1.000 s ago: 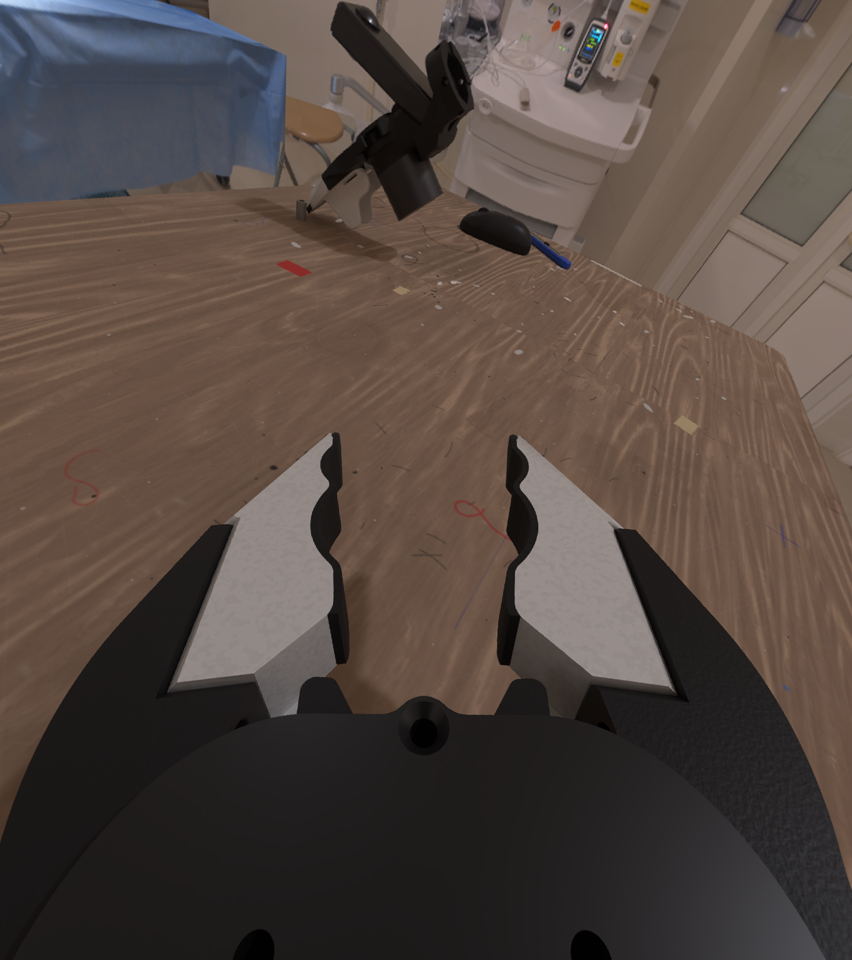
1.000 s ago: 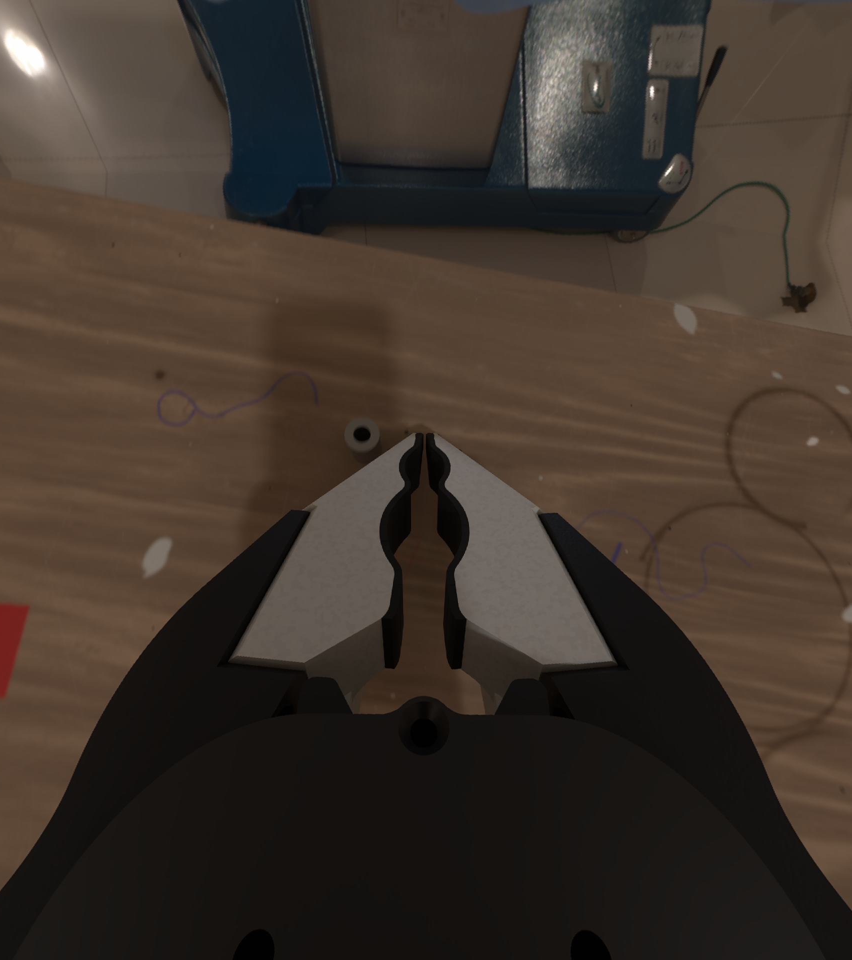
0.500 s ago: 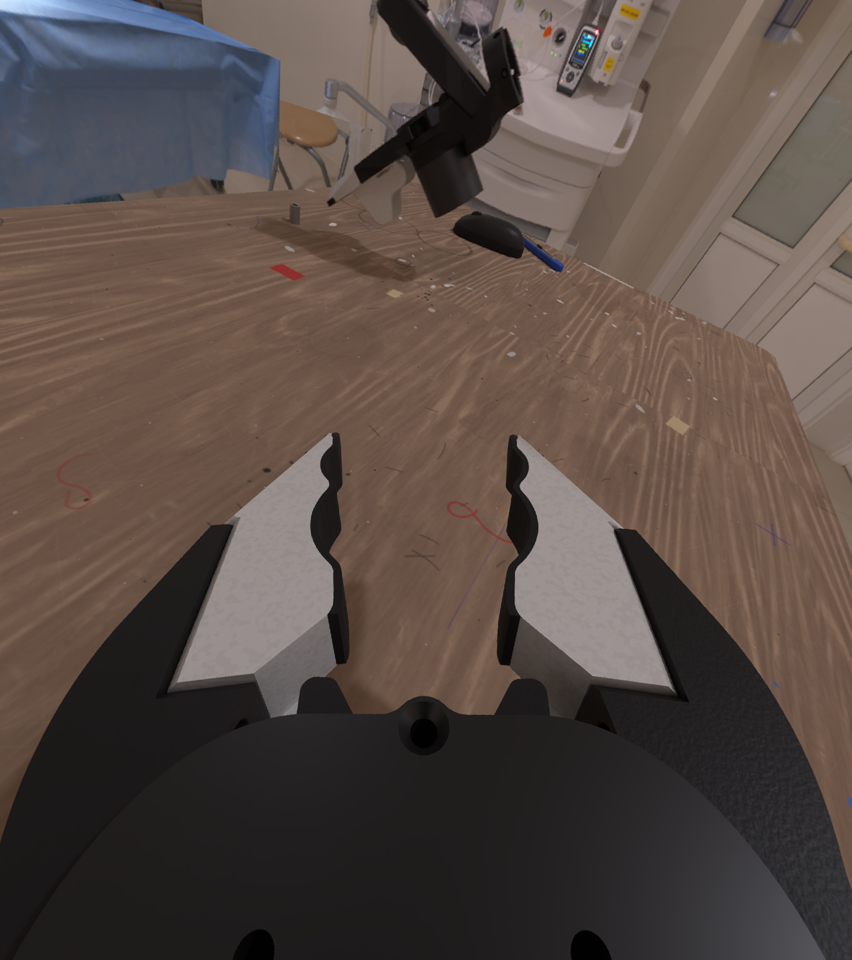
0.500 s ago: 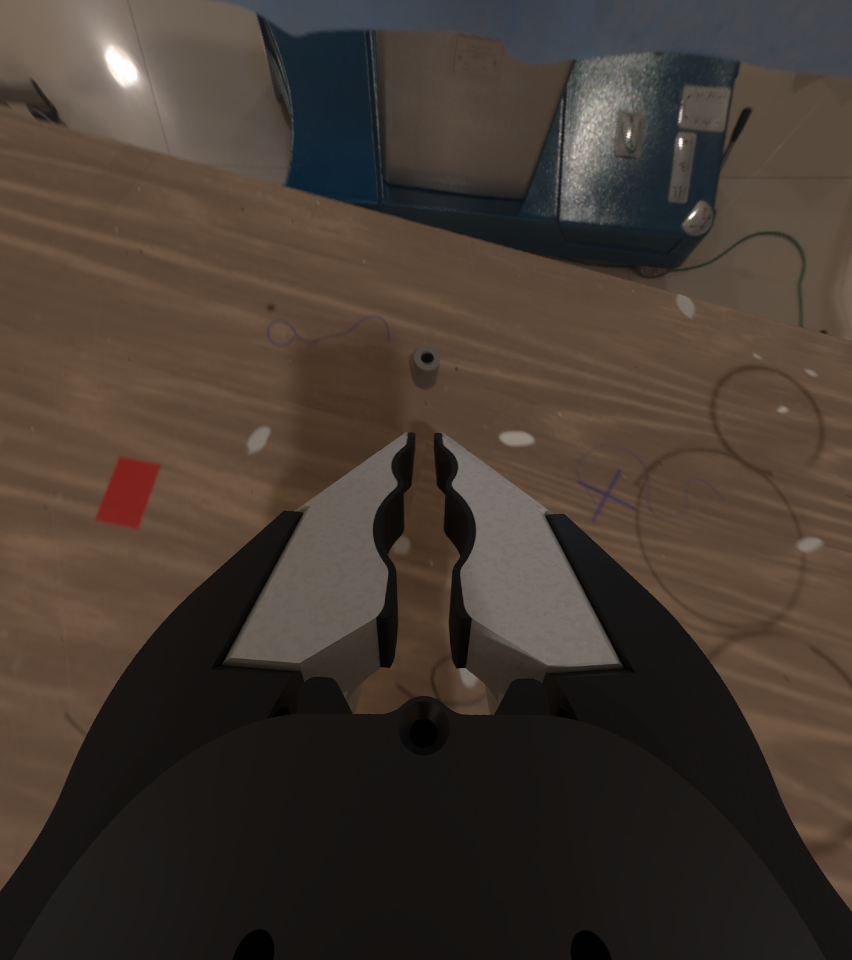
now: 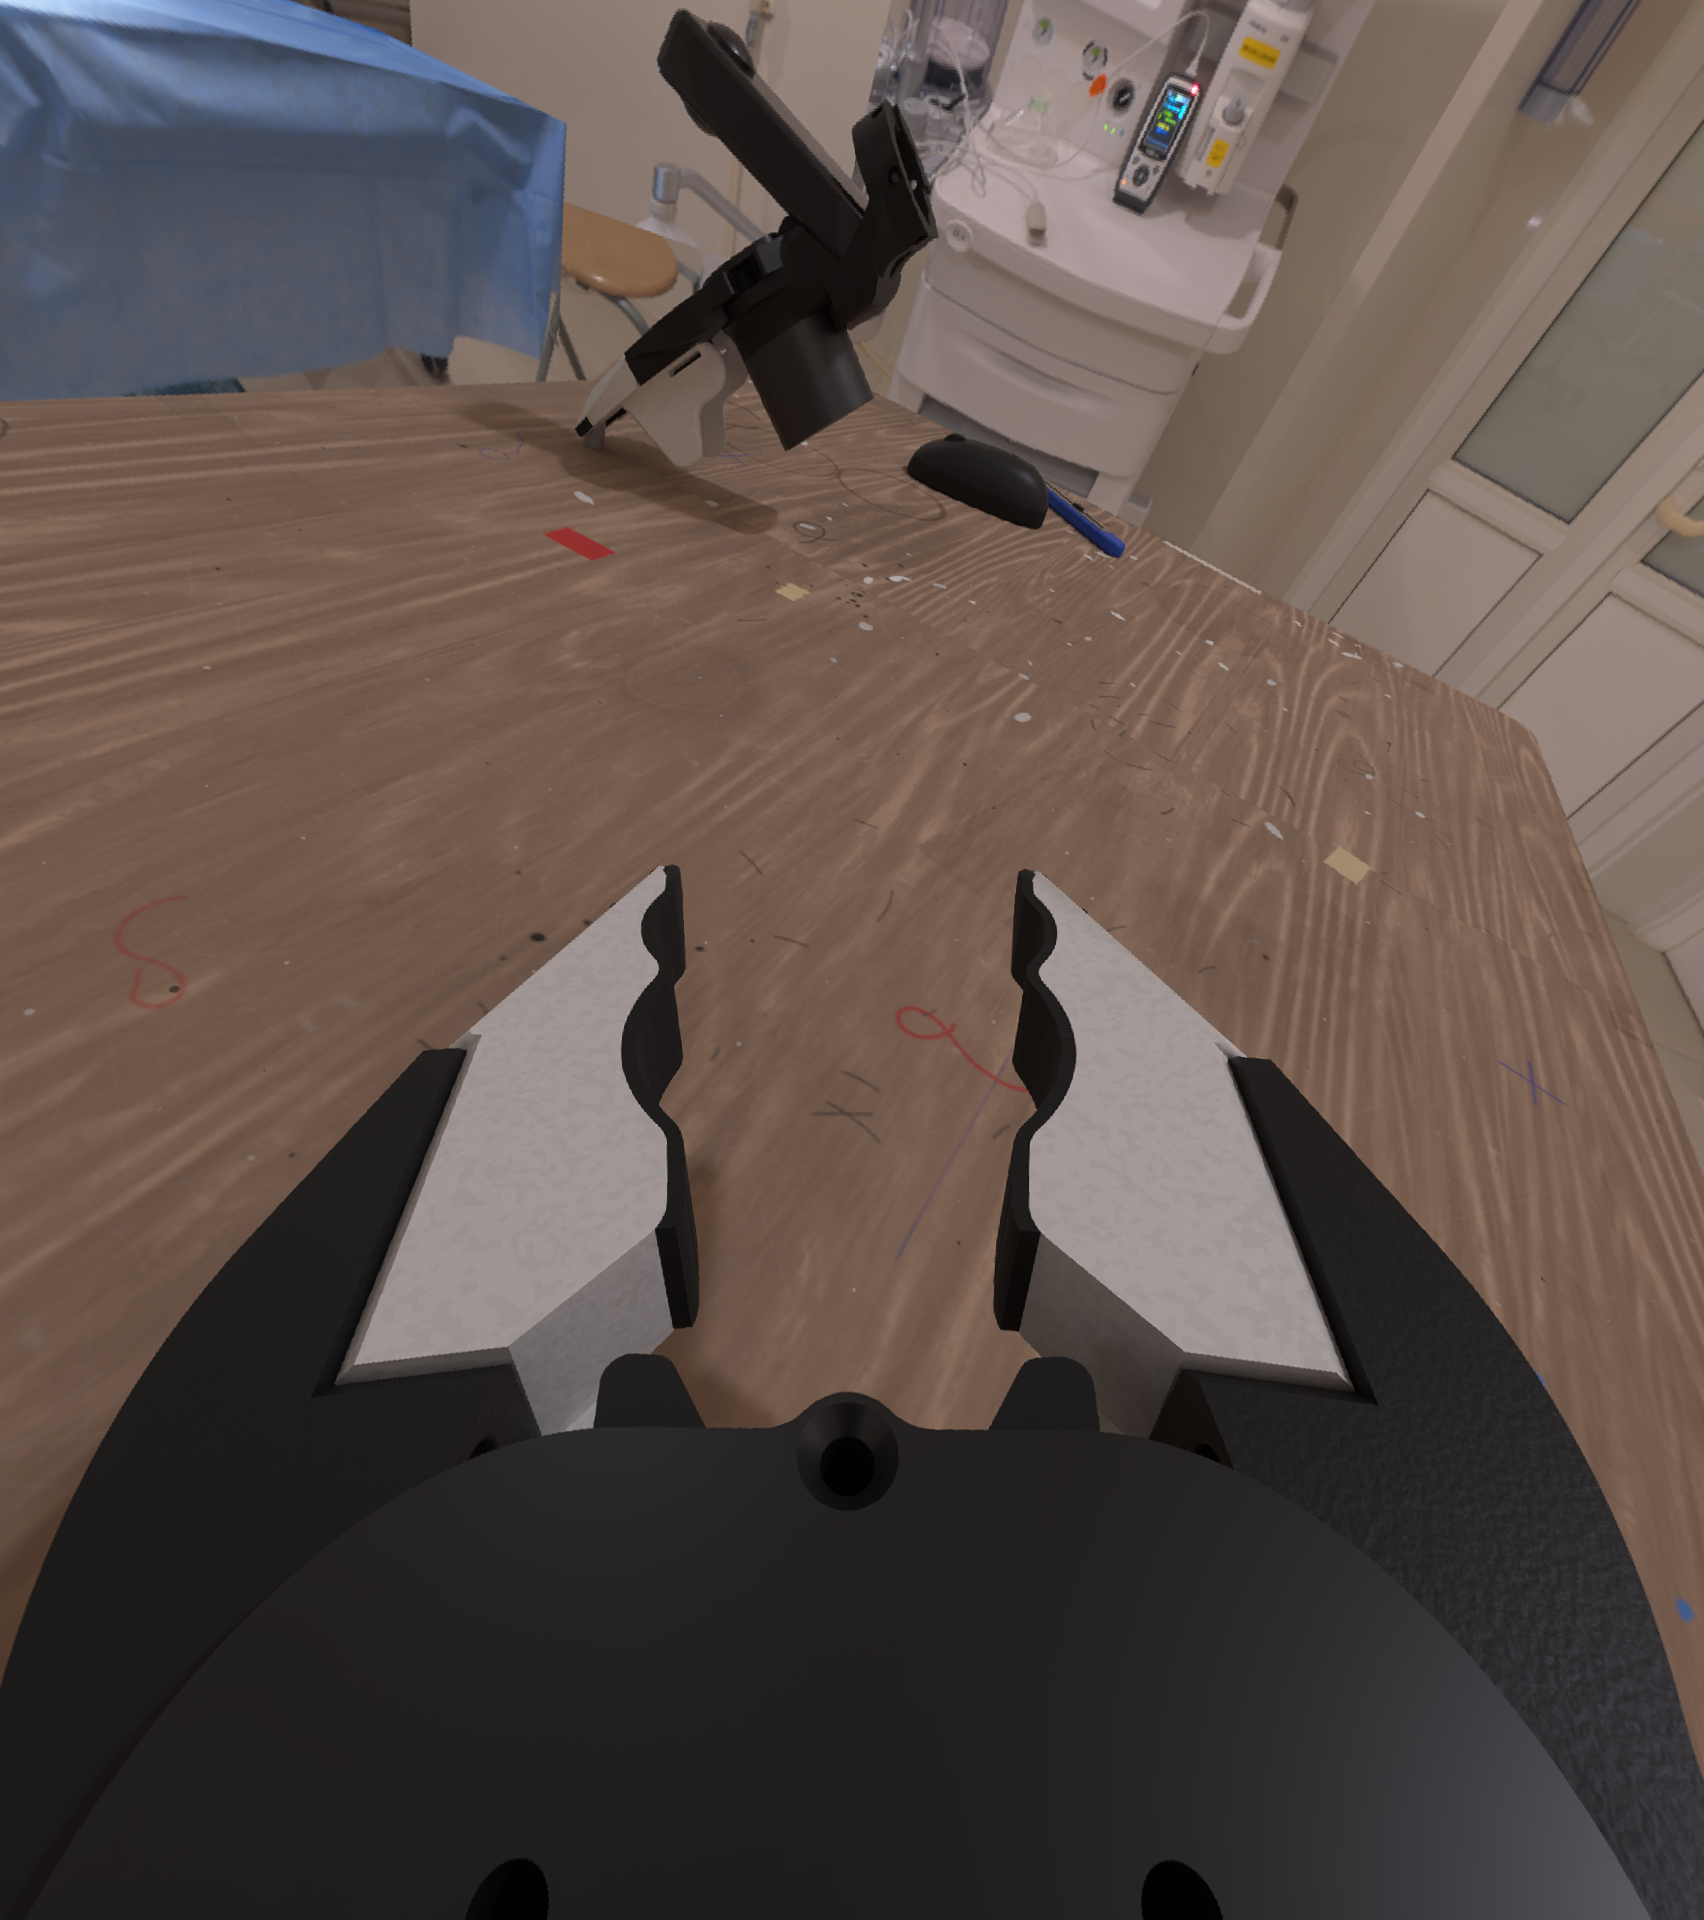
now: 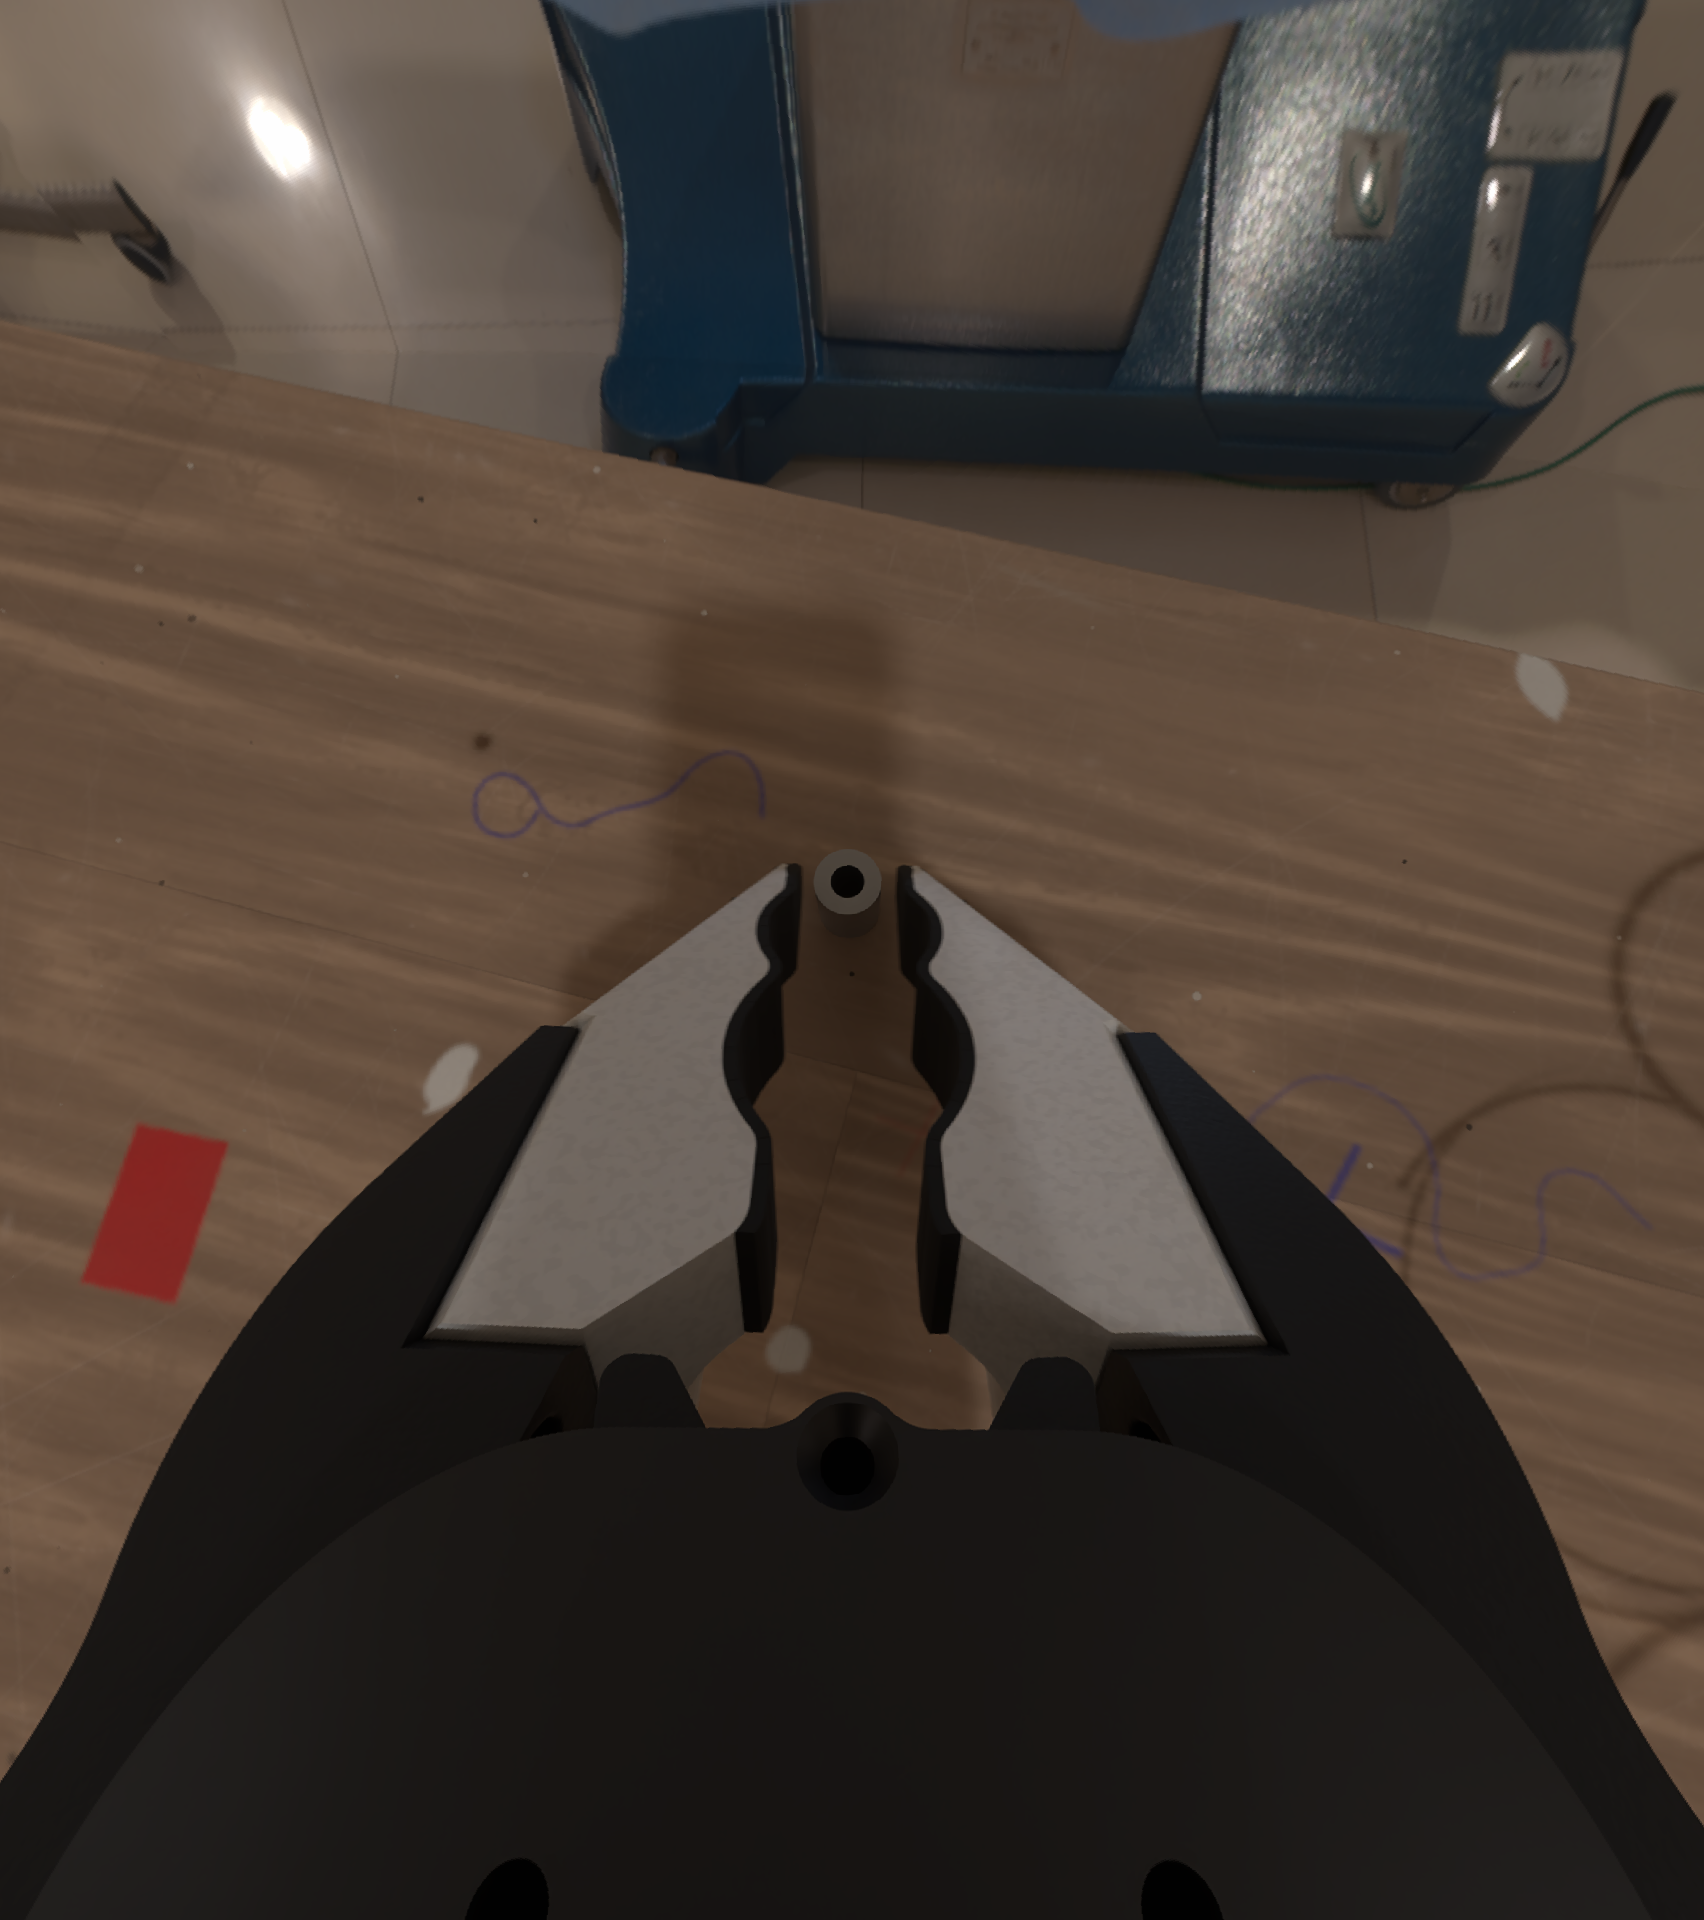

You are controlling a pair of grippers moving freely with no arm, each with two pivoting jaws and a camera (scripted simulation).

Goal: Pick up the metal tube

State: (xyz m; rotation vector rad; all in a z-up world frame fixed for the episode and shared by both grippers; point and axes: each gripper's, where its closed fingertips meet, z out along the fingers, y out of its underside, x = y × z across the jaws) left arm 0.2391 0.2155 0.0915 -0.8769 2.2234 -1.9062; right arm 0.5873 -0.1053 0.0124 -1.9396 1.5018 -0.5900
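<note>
While the short grey metal tube (image 6: 845, 906) stands upright (bore skyward), the right gripper's (image 6: 846, 883) parted fingertips flank it, untouching.

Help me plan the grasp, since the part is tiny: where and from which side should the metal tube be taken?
Grip the metal tube across its round outer wall, coming down from above. It stands upright, bore up, and the right hand-held gripper, open, already has a fingertip on either side.

tongs (image 6: 846, 883) | black housing | pale grey scalloped fingers (image 6: 619, 1122)
</note>
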